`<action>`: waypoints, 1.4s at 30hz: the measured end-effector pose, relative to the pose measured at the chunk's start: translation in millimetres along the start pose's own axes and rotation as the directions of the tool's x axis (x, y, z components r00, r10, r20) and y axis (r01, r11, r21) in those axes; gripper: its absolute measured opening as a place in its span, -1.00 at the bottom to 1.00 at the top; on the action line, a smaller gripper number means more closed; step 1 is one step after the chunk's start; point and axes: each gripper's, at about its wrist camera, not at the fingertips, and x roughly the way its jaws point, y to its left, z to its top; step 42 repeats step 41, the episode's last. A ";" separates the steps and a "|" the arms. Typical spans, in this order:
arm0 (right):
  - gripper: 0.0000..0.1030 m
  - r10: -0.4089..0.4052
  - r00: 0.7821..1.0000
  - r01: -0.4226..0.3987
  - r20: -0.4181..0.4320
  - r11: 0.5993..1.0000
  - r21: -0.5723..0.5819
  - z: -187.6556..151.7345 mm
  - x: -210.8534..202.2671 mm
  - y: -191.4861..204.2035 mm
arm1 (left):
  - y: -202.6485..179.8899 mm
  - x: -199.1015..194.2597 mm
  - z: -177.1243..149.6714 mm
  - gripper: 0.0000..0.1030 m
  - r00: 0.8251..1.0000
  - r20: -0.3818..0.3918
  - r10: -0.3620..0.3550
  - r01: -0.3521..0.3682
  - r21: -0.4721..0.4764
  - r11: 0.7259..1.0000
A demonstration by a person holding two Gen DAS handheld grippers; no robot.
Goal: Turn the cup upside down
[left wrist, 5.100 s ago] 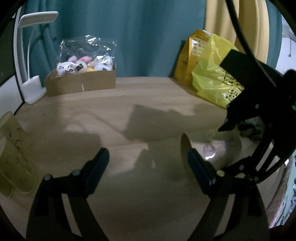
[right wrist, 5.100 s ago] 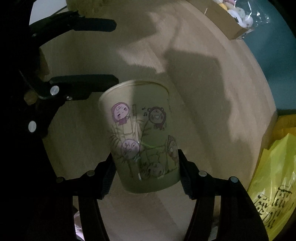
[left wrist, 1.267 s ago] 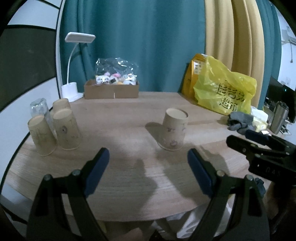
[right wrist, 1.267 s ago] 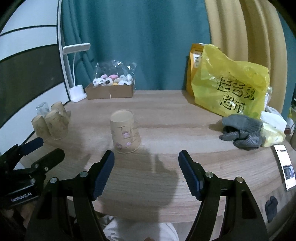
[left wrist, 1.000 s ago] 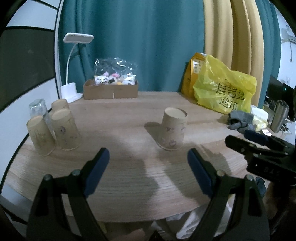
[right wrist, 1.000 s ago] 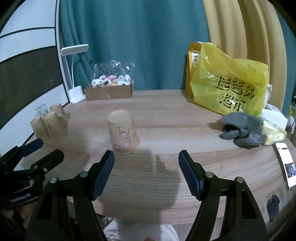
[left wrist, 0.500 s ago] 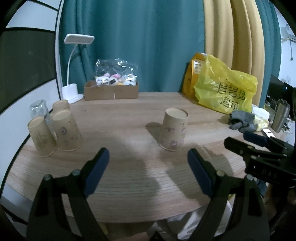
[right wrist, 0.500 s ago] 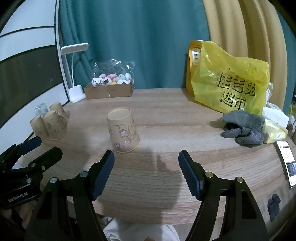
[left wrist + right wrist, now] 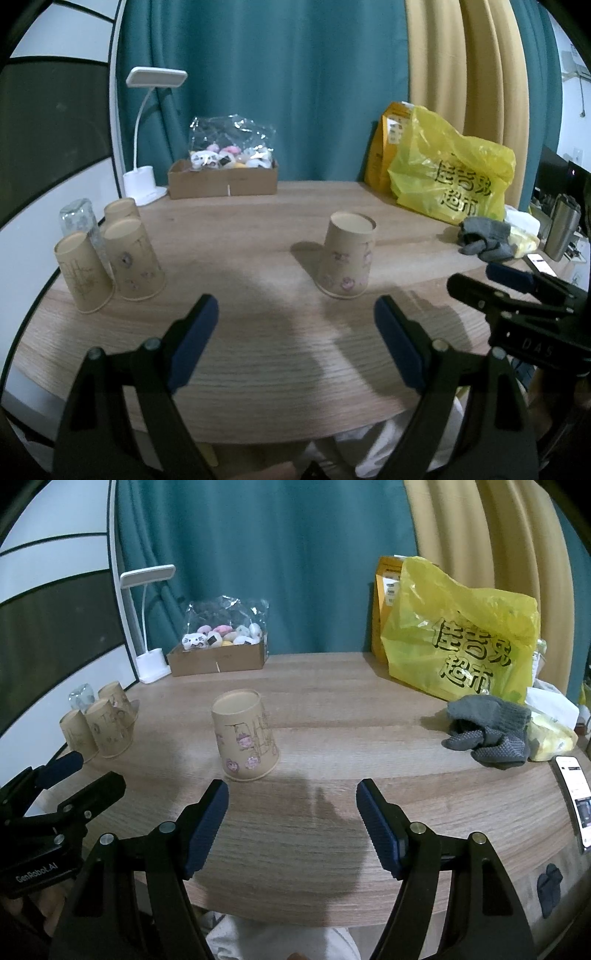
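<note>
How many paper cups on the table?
4, all upside down. One cup stands alone mid-table. Three sit clustered at the left edge: front cup, middle cup, back cup, beside an inverted clear glass. More could be hidden behind them.
</note>
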 end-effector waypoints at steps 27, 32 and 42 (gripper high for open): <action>0.45 -0.002 1.000 0.002 0.000 1.000 0.002 -2.1 -0.7 1.2 | 0.5 -1.6 -2.1 0.70 1.000 0.004 0.010 -0.010 0.010 1.000; 0.45 -0.002 1.000 0.002 0.000 1.000 0.003 -2.2 -1.3 1.7 | -0.3 -1.3 -1.8 0.70 1.000 0.004 0.012 -0.012 0.010 1.000; 0.45 0.000 1.000 0.000 -0.001 1.000 0.003 -2.2 -2.4 4.0 | -0.4 -3.9 -1.9 0.70 1.000 0.015 0.005 -0.006 0.014 1.000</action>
